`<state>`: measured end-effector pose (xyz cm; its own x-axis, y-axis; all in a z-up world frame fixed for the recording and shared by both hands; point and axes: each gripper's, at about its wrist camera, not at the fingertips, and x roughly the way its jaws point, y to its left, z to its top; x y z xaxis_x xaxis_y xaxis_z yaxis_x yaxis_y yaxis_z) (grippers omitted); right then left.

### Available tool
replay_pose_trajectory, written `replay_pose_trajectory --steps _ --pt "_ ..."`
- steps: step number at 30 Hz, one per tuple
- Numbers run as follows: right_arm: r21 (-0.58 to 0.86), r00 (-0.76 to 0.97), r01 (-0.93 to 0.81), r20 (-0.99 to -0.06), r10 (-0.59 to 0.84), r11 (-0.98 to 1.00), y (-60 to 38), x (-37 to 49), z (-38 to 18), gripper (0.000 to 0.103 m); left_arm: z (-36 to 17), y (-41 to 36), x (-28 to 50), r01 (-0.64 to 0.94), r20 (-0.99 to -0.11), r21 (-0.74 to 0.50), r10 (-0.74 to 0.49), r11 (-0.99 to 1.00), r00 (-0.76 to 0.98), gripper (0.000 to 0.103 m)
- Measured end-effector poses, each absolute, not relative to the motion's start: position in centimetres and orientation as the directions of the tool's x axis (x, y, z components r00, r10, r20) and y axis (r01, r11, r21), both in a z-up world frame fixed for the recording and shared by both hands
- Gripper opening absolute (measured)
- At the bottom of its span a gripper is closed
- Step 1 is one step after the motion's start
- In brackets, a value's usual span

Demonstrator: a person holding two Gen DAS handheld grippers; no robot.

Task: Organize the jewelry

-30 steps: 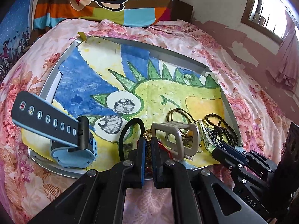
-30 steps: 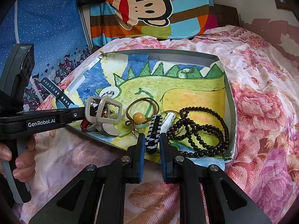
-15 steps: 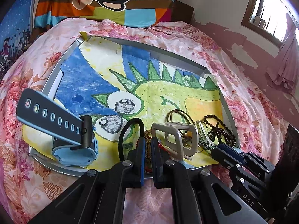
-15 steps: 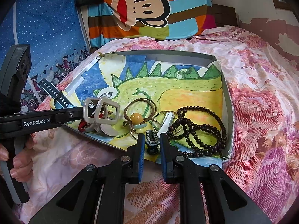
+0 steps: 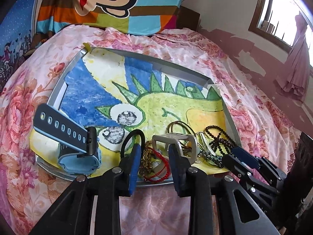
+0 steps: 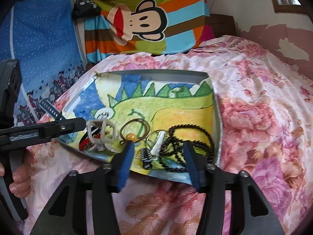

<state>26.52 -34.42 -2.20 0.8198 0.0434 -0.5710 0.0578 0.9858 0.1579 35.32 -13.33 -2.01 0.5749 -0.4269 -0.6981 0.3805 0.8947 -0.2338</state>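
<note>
Working left to right along the near edge of the tray (image 5: 58, 92) on the bed: at my nine o'clock lies the blue watch (image 5: 78, 154), its strap raised. My left tongs (image 5: 154, 168) stand apart, empty, straddling the red cord bracelet (image 5: 160, 168) and gold chain (image 5: 146, 156), with the black hair tie (image 5: 133, 139) at eleven o'clock and the beige buckle (image 5: 176, 143) at one o'clock, against the right finger. Further right come the brown ring with the orange bead (image 6: 133, 131), the white clip (image 6: 158, 143), the striped hair clip (image 6: 145, 156) and the dark bead bracelet (image 6: 191, 139). My right tongs (image 6: 158, 162) are also apart and hold nothing; the striped clip lies between the fingers near the tray's lip, white clip at twelve o'clock, beads near the right finger.

I judge the step in hand is choosing the next piece from this heap. To do it well, I would centre on one item only, come in low, and close slowly so neighbouring beads or cord are not caught. The tangle is the risk: lifting one piece could drag others over the rim.
</note>
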Motion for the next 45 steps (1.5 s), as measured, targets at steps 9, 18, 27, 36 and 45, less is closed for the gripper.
replay_pose_trajectory --steps 9,18,27,36,45 --pt "0.165 0.86 0.098 -0.511 0.0 0.981 -35.5 24.9 0.2 0.077 0.4 -12.4 33.5 0.356 -0.618 -0.237 -0.423 0.904 0.663 0.078" --pt "0.173 0.908 0.097 -0.419 -0.016 0.98 -35.2 21.7 3.7 0.102 3.2 -11.3 30.0 0.349 -0.536 -0.169 -0.383 0.922 0.752 0.099" --pt "0.13 0.936 0.097 -0.349 -0.045 0.987 -34.1 17.0 7.5 0.102 6.2 -9.6 25.7 0.344 -0.47 -0.132 -0.364 0.93 0.804 0.099" --pt "0.109 0.948 0.084 -0.315 -0.046 0.99 -33.1 11.9 10.1 0.102 8.8 -7.3 21.2 0.32 -0.423 -0.126 -0.342 0.939 0.839 0.099" --pt "0.095 0.956 0.062 -0.292 -0.032 0.994 -31.4 7.8 11.5 0.102 10.3 -5.1 16.8 0.297 -0.399 -0.105 -0.314 0.949 0.861 0.1"
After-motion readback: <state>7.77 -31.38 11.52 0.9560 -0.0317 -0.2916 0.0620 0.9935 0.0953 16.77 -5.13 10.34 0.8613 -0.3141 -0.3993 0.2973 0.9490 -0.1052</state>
